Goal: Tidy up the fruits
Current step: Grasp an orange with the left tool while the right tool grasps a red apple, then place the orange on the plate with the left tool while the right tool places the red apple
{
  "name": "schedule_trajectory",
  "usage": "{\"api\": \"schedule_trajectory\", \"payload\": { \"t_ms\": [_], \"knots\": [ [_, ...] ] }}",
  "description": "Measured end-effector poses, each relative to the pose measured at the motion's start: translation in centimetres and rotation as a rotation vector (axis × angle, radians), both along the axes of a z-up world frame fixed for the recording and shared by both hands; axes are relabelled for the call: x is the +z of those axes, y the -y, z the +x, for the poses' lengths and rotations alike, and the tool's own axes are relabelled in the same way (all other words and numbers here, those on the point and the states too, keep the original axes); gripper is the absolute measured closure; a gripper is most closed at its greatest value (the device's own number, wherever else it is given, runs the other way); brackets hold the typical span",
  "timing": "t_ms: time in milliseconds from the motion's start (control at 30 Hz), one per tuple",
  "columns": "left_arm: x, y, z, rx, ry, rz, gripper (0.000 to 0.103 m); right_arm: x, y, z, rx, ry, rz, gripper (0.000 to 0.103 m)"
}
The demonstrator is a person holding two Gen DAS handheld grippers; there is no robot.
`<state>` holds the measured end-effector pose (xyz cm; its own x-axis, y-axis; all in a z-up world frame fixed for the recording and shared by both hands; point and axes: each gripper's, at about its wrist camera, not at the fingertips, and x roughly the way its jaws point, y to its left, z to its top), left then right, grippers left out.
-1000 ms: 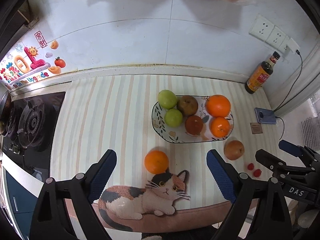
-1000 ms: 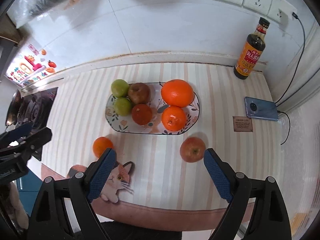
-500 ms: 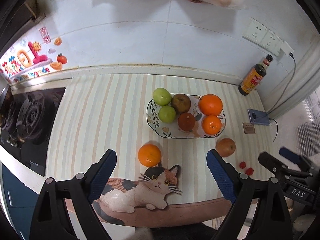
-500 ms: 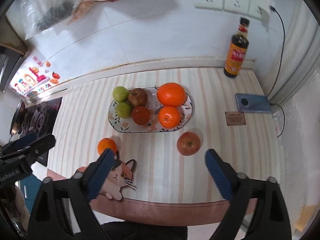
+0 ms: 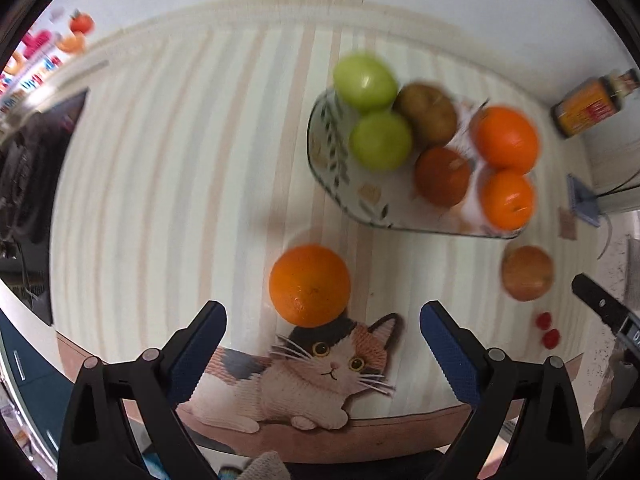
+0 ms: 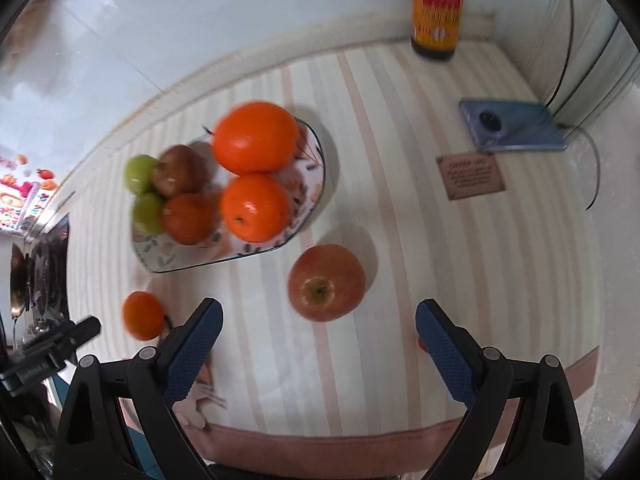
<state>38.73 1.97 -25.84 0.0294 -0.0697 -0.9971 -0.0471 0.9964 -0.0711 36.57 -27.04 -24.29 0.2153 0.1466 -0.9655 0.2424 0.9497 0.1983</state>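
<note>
Left wrist view: left gripper (image 5: pixel 322 332) points down at the counter, jaws opening and already very wide, nothing between the pads. Its fingers (image 5: pixel 198 350) are black plastic arms faced with blue, finely ribbed pads. A loose orange (image 5: pixel 309 285) sits just ahead of the gap, resting on the mat and touching nothing of the gripper; skin dimpled, round, matte-glossy. It overlaps the printed cat (image 5: pixel 316 376) at the mat's near edge.

Striped mat (image 5: pixel 172 184): pale cream with soft pink and grey bands, flat, brown border along the front.

Right wrist view: right gripper (image 6: pixel 318 330) also aimed steeply down, jaws spread wide and empty. Same blue textured pads (image 6: pixel 446 350) on black arms. A red apple (image 6: pixel 326 282) lies on the mat just ahead of the gap, stem dimple facing up, skin smooth and streaked red-yellow; no contact with either pad.

Plate (image 6: pixel 312 196): oblong with clipped corners, glazed white with leaf print and a dark rim line, set behind both loose fruits. On it: two green apples (image 5: pixel 370 116), smooth and shiny; a brownish apple (image 5: pixel 427 110); a dark orange-red fruit (image 5: pixel 442 176); two bright oranges (image 6: pixel 254 172), one large, one smaller, side by side.

Right of the plate: a small brown card (image 6: pixel 471 176) and a blue-grey phone (image 6: pixel 512 126), flat on the mat. A dark bottle (image 6: pixel 438 8) with a yellow-red label stands upright at the white tiled wall. Motion blur softens much of both views.
</note>
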Motion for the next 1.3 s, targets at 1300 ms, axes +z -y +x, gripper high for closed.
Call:
{"api": "schedule_trajectory", "payload": {
  "t_ms": [1300],
  "knots": [
    [-7.2,3.8,-5.0,-0.049,-0.122,0.006,0.041,-10.3,-7.5,-2.4,0.208,-0.235,0.038,0.034]
  ]
}}
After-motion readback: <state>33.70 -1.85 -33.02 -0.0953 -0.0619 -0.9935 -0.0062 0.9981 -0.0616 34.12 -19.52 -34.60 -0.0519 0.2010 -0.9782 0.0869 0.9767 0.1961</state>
